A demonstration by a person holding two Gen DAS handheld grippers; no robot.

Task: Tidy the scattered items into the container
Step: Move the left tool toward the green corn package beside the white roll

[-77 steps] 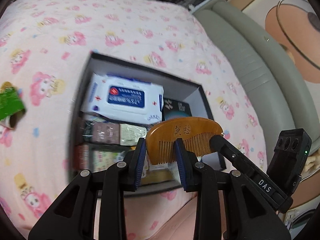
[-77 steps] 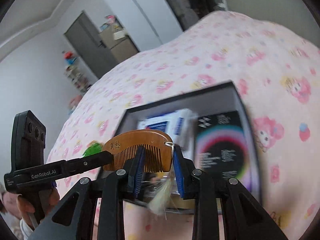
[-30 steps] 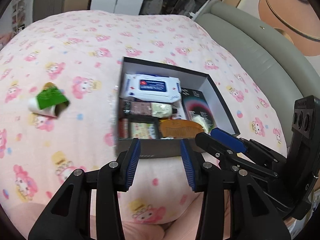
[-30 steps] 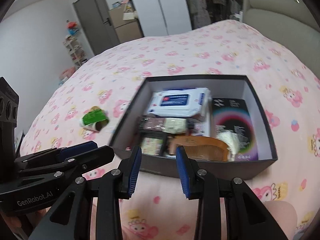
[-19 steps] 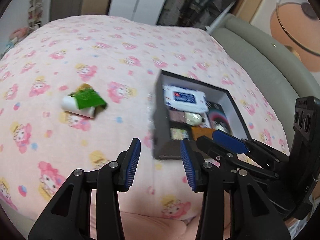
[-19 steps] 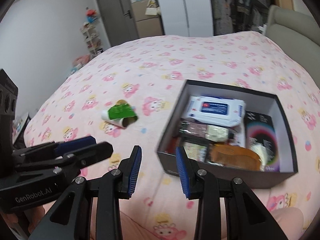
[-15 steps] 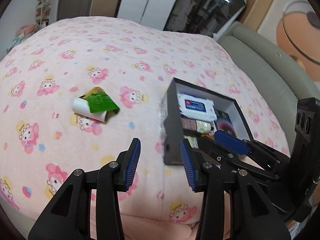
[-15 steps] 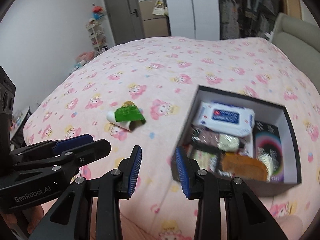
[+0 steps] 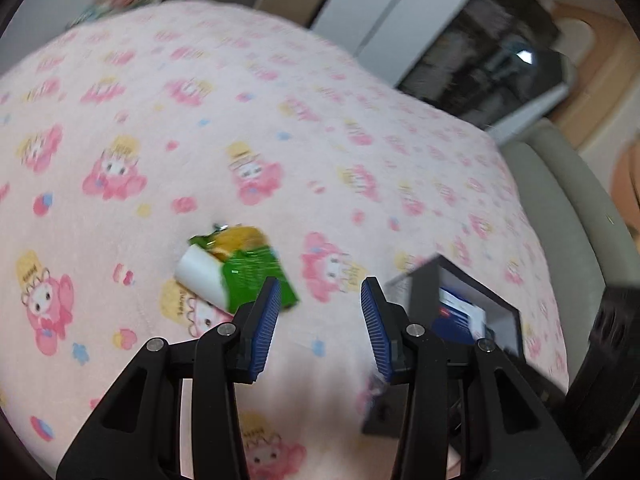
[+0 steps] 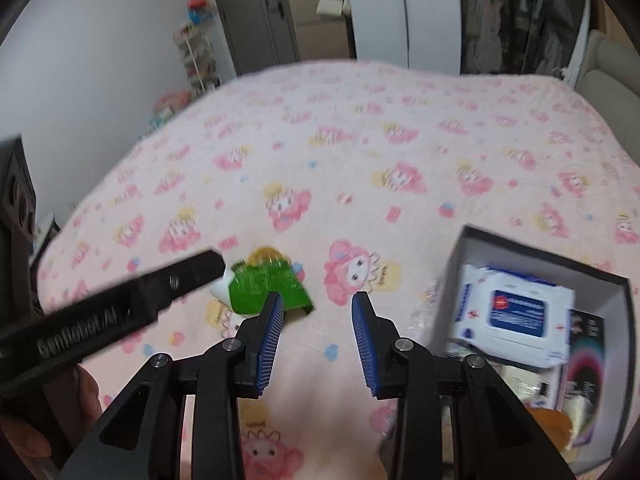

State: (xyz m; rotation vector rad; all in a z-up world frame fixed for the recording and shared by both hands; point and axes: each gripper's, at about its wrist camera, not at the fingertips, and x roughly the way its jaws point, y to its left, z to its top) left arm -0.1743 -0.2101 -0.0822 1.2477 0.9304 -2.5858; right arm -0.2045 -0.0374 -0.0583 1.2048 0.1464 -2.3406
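Left hand-held gripper [image 9: 318, 320] and right hand-held gripper [image 10: 317, 332] were both spread and empty (I gripped nothing); green packet [image 10: 266, 286] lay on the bed [image 10: 360, 152], left of the box [image 10: 618, 292].

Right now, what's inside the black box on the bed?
The box holds a white wipes pack on top, a dark packet and a wooden comb. Whatever lies under the wipes is hidden.

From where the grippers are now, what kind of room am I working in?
Most likely a bedroom: a bed under a pink cartoon-print blanket, a padded headboard, and wardrobe doors beside hanging clothes.
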